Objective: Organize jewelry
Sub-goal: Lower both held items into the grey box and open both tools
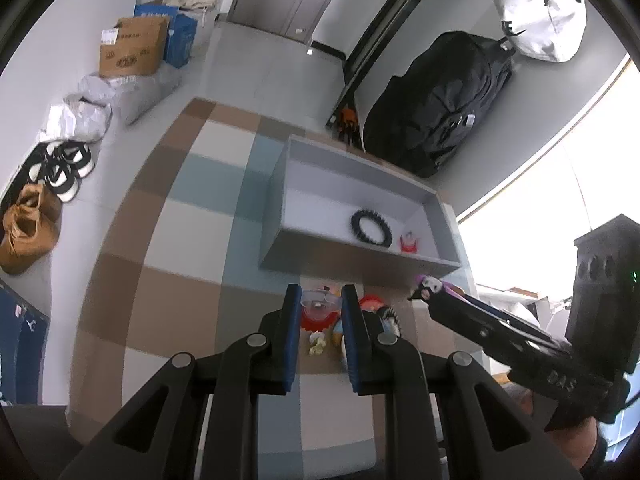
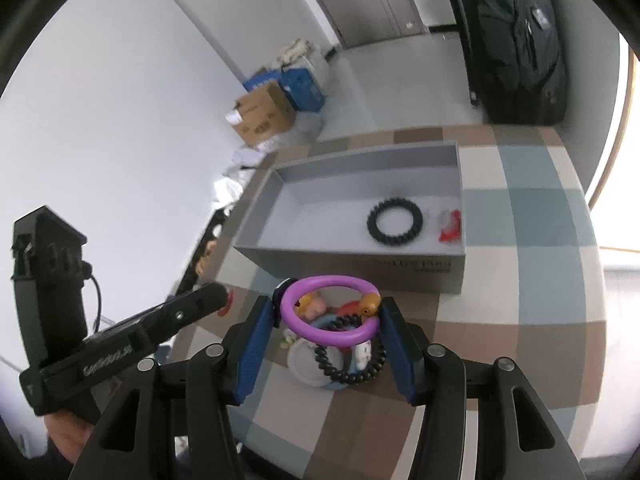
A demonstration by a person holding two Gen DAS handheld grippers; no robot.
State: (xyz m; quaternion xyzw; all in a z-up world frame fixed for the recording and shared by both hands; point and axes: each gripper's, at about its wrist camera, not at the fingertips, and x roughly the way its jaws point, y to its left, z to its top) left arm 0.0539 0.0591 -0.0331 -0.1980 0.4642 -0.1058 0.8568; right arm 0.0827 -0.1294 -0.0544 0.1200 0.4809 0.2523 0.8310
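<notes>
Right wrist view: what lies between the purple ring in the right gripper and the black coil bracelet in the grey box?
In the right wrist view, only the grey box's near wall separates the purple ring from the black coil bracelet.

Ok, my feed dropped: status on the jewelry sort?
Right gripper shut on purple ring, above the pile. Left gripper narrow, grip unclear. Gray box holds black coil and red piece. Nothing blocks the box.
</notes>
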